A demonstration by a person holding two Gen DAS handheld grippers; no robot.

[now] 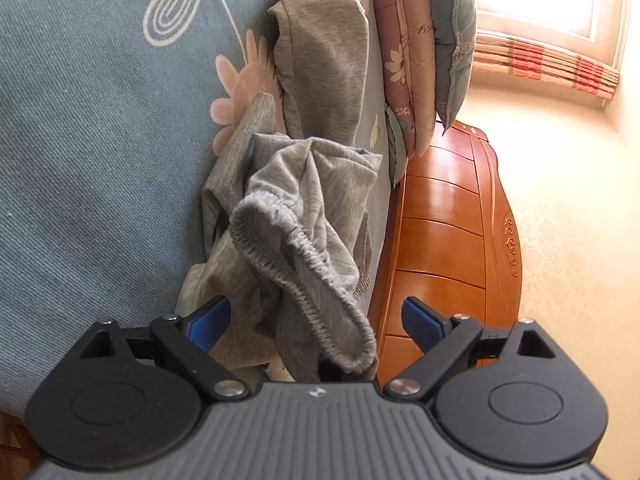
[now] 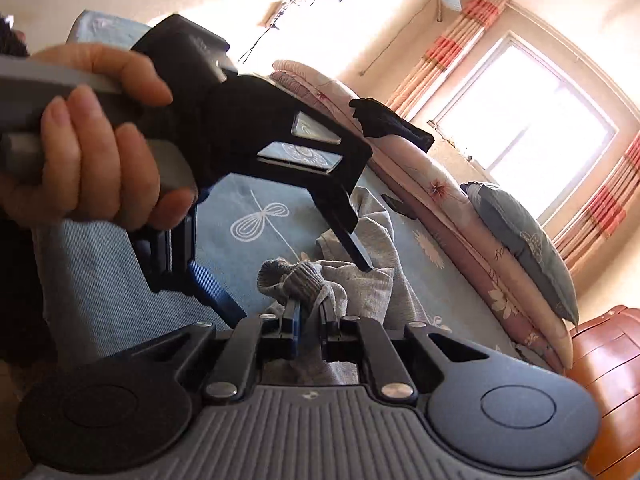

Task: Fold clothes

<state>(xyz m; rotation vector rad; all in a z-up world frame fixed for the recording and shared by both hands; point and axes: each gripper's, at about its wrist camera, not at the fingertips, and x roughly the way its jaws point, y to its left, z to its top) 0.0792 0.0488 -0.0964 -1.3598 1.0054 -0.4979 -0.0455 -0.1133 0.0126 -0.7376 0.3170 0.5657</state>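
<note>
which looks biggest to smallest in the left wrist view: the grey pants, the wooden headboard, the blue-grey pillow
1. wooden headboard
2. grey pants, though they hang nearest the camera between the left gripper's open jaws, so the top two are unsure
3. blue-grey pillow

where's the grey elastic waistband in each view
Left wrist: the grey waistband loops at centre, between the open fingers of the left gripper.
Right wrist: a bunched ribbed band that looks like the same waistband sits at lower centre, pinched in the right gripper.
Shared landmark: the orange wooden headboard, right of centre in the left view, lower right corner in the right view.
</note>
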